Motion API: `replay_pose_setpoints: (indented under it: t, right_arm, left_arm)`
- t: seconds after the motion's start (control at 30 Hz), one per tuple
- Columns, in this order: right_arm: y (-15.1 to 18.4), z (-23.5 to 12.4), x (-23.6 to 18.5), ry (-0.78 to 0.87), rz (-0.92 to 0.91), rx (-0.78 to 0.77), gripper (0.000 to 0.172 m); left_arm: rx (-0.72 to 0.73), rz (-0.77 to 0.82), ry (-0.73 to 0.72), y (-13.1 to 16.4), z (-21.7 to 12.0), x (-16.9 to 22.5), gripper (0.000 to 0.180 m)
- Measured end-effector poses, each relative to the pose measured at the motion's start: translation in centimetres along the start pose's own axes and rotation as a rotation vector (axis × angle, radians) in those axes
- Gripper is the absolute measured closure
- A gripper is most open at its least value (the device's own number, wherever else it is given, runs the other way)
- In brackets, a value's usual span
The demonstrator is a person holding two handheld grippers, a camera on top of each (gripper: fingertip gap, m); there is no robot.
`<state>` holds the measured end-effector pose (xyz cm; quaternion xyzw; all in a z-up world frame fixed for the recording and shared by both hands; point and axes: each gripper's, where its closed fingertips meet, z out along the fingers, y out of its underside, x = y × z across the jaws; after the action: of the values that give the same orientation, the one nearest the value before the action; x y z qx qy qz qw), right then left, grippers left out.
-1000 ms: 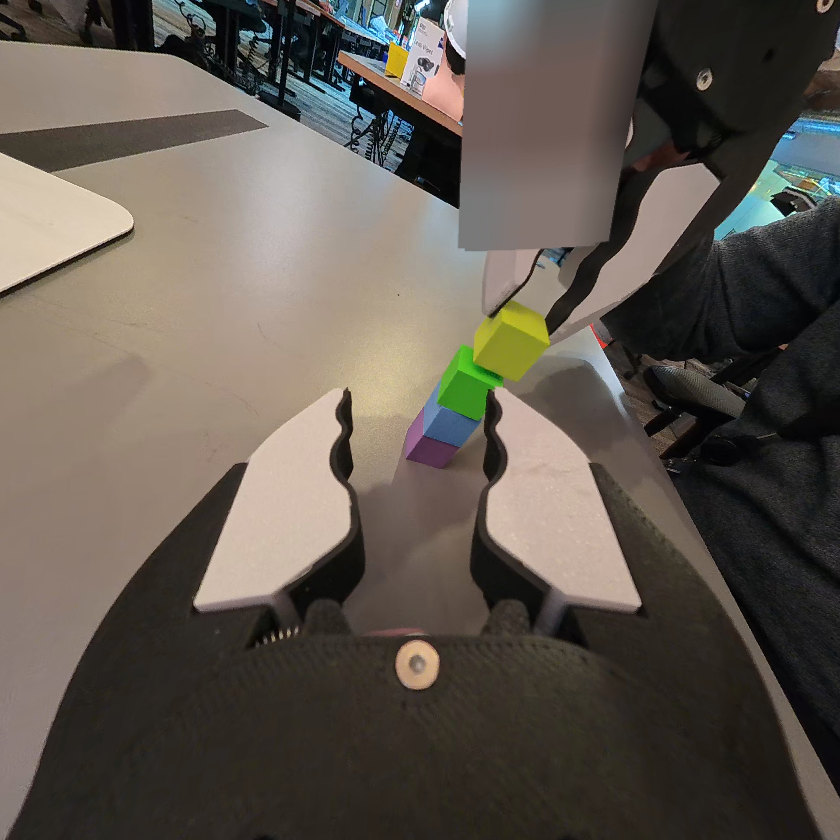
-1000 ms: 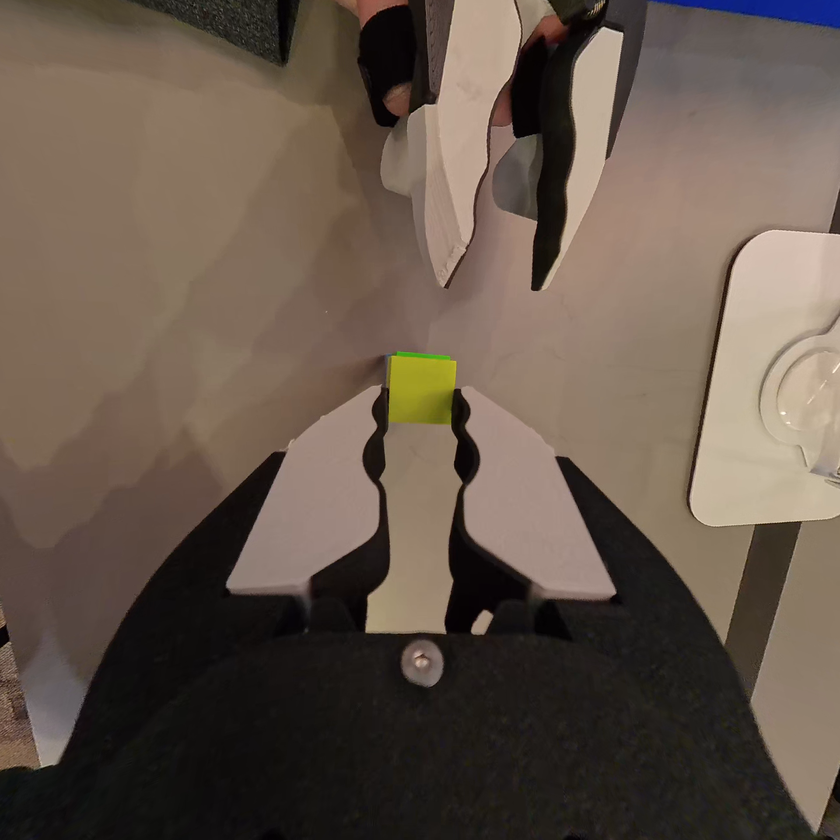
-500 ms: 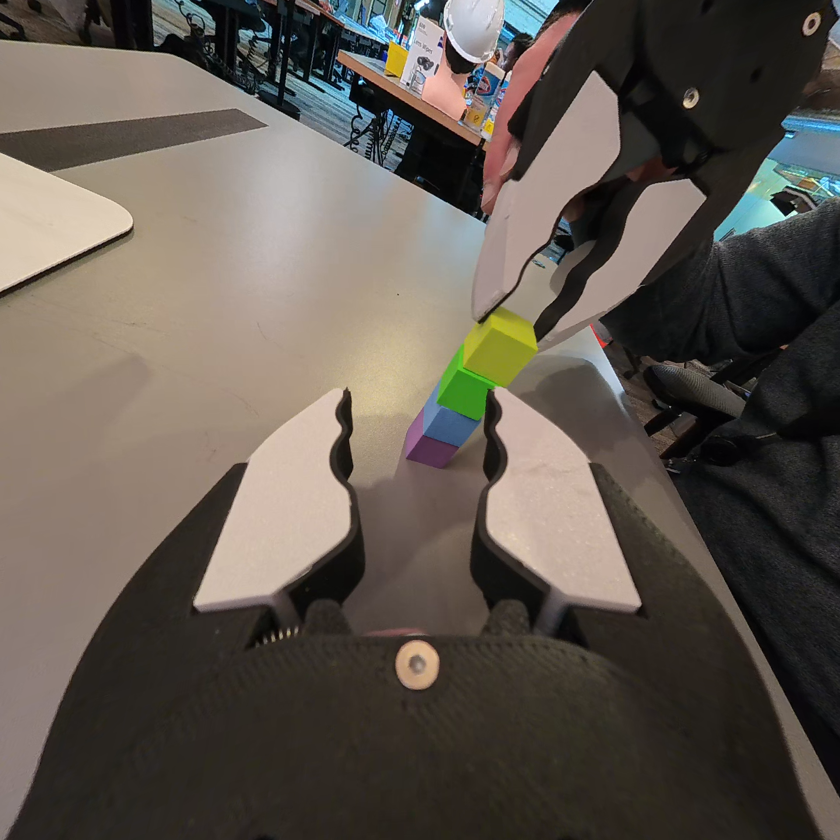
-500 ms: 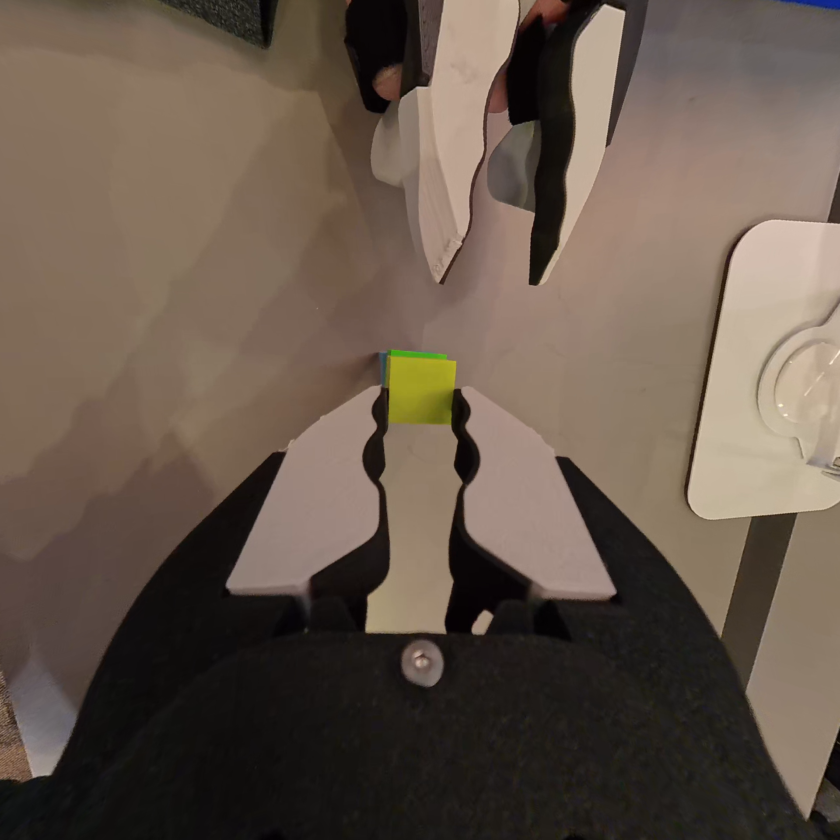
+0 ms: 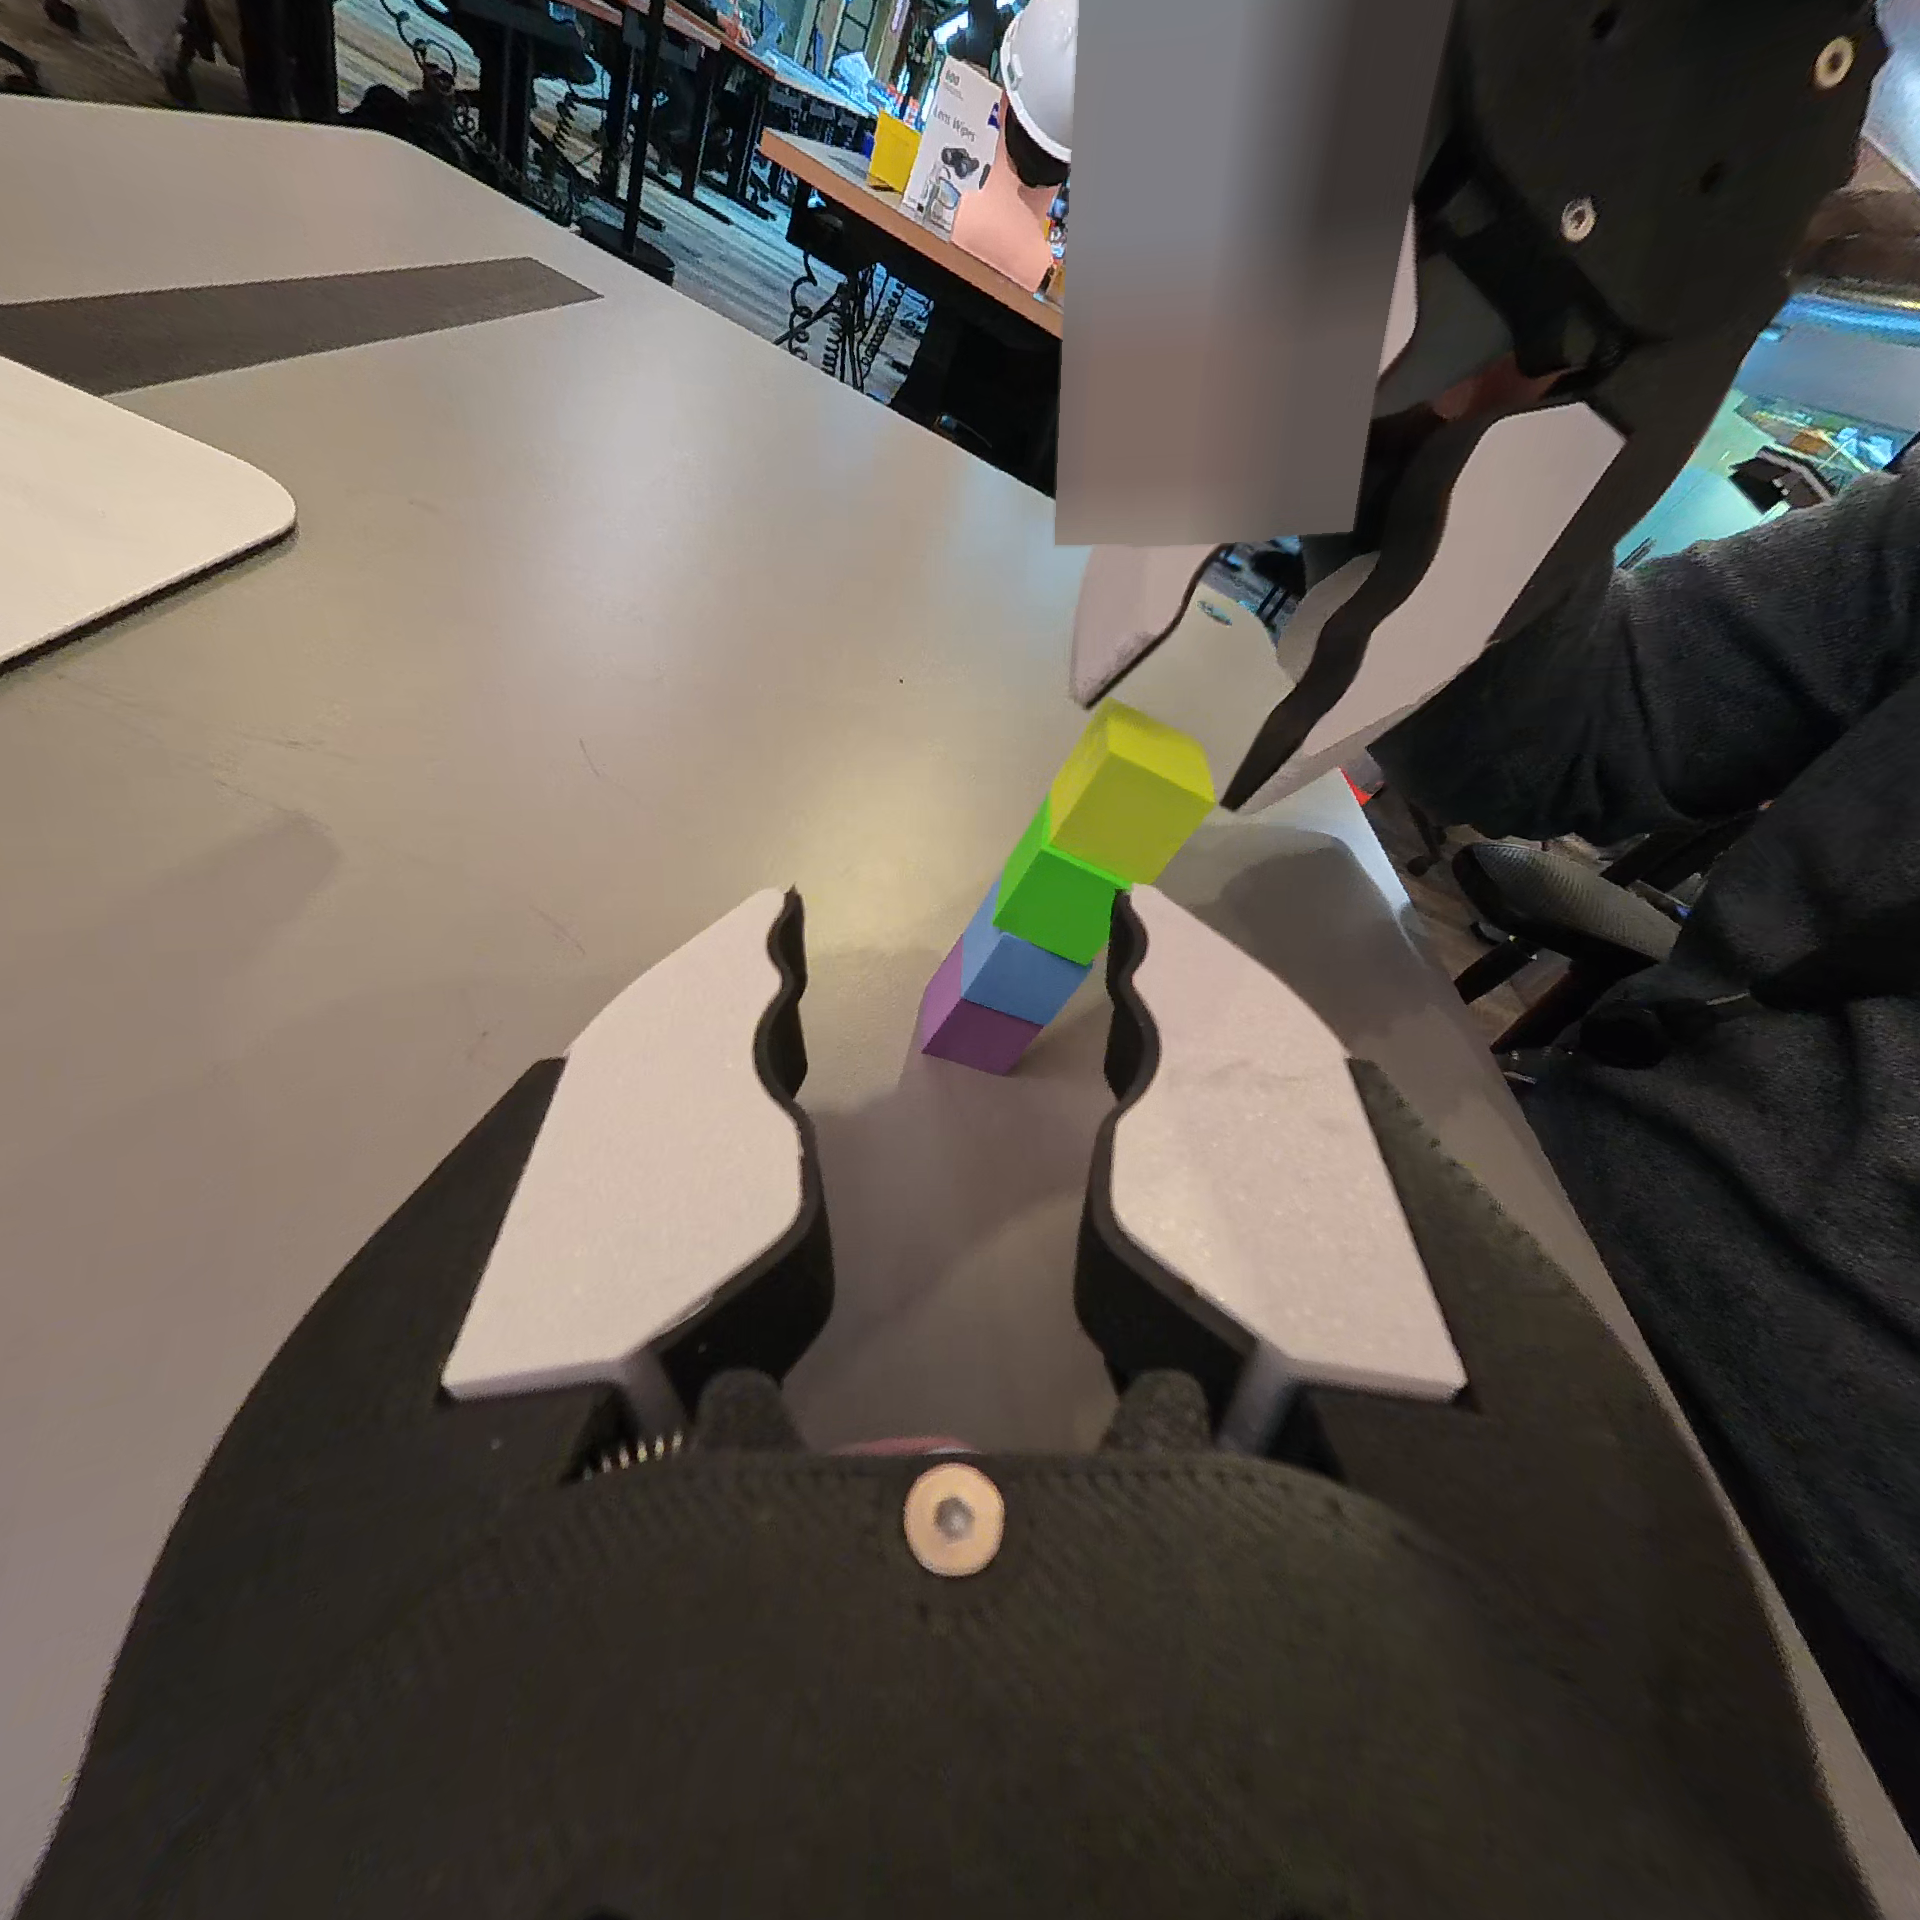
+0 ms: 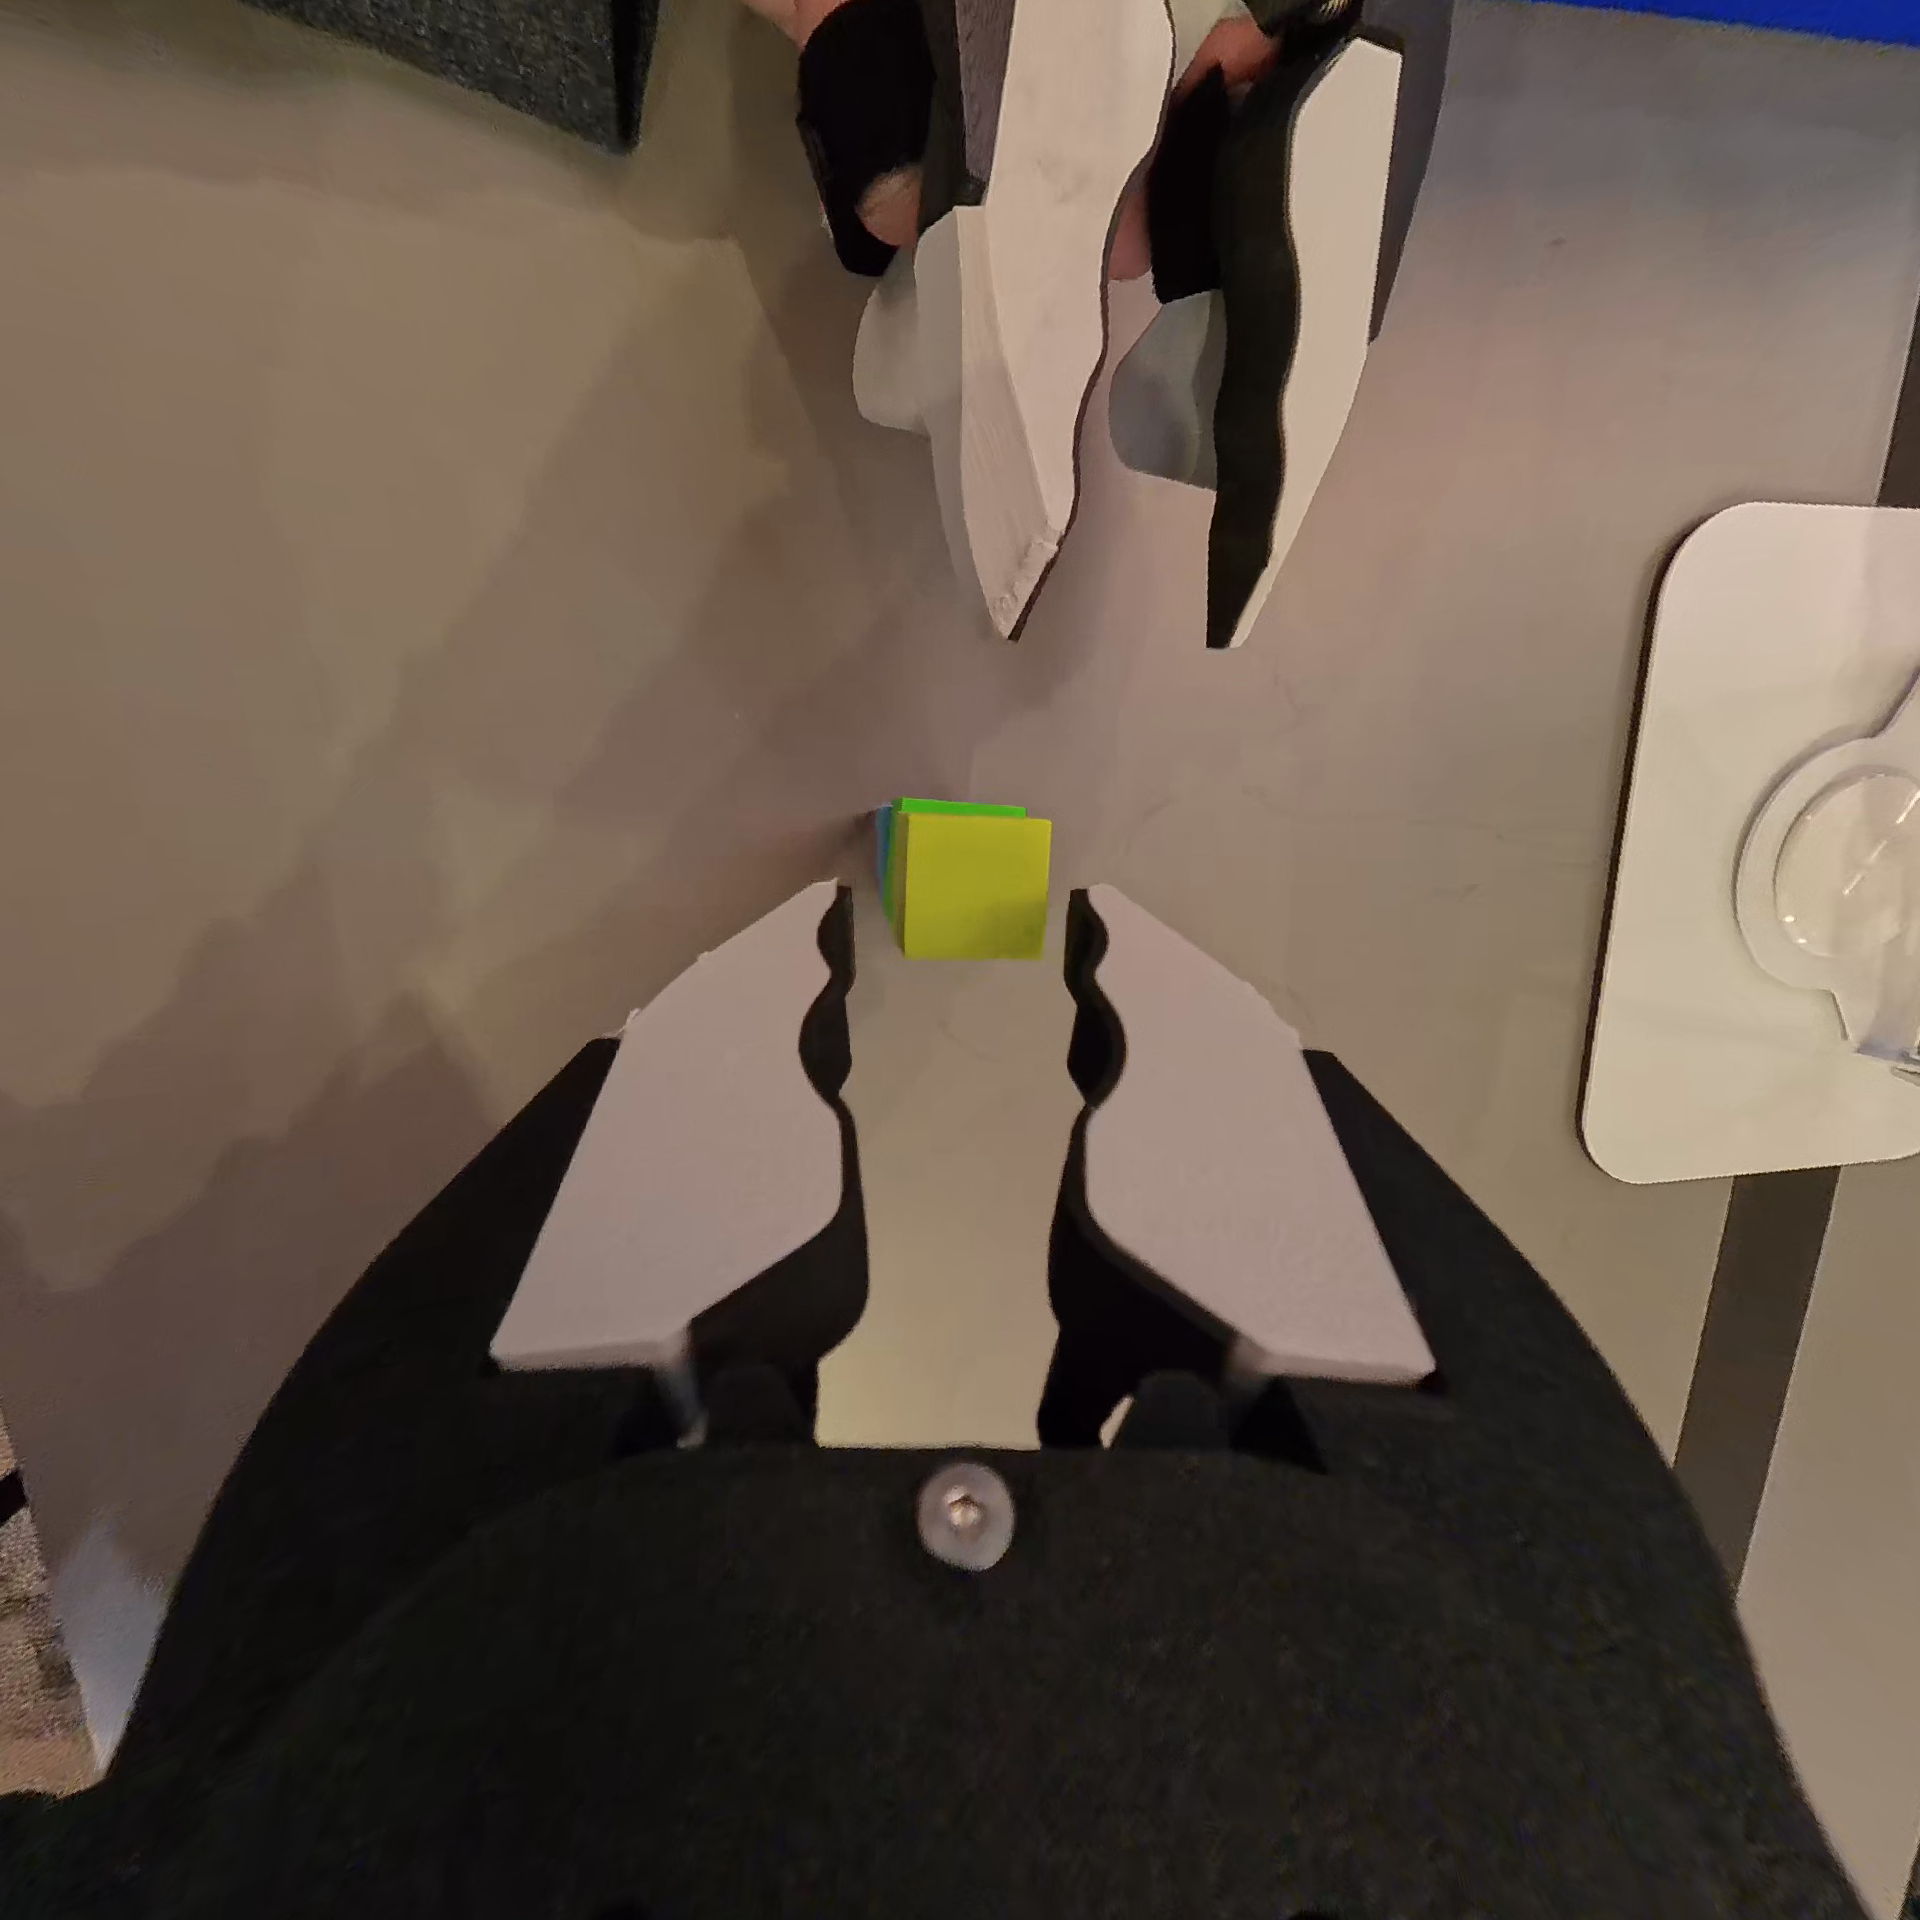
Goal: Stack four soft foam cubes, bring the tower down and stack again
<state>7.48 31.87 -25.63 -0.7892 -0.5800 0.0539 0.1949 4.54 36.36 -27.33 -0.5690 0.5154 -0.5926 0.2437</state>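
A tower of four foam cubes stands on the grey table (image 5: 623, 623): purple (image 5: 977, 1034) at the bottom, then blue (image 5: 1023, 977), green (image 5: 1055, 894) and yellow (image 5: 1132, 795) on top, set slightly off to the right. My right gripper (image 6: 958, 896) hangs over the tower, looking straight down. Its jaws are open, with a gap on each side of the yellow cube (image 6: 971, 899). It also shows in the left wrist view (image 5: 1164, 743), its tips beside the yellow cube's top. My left gripper (image 5: 958, 914) is open and empty, low over the table just short of the tower.
A white mat (image 5: 104, 540) lies at the left; the right wrist view shows it (image 6: 1766, 831) with a clear plastic piece (image 6: 1849, 883) on it. A dark strip (image 5: 291, 312) crosses the table. The table edge, a chair and a person's dark sleeve (image 5: 1714, 727) are close on the right. There is about 6 centimetres between the tips of the two grippers.
My right gripper's pads, which touched the yellow cube's sides before, have spread apart and let it go; the cube now rests on the green one. My left gripper has not moved.
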Motion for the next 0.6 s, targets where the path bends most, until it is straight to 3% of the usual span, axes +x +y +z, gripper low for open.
replay_pose_setpoints:
  t: [0.3,0.47,0.6]
  right_arm:
    - [0.7,-5.5,2.3,0.12,0.206,0.132,0.131]
    - [3.8,-7.3,3.5,0.235,0.471,0.266,0.137]
    - [8.9,-6.3,4.2,0.409,0.662,0.292,0.147]
  left_arm:
    - [0.001,0.002,0.003,0.0,0.0,0.0,0.125]
    - [0.01,0.0,-0.006,-0.1,-0.1,-0.1,0.125]
    - [0.026,0.005,-0.047,-0.3,-0.2,-0.5,0.129]
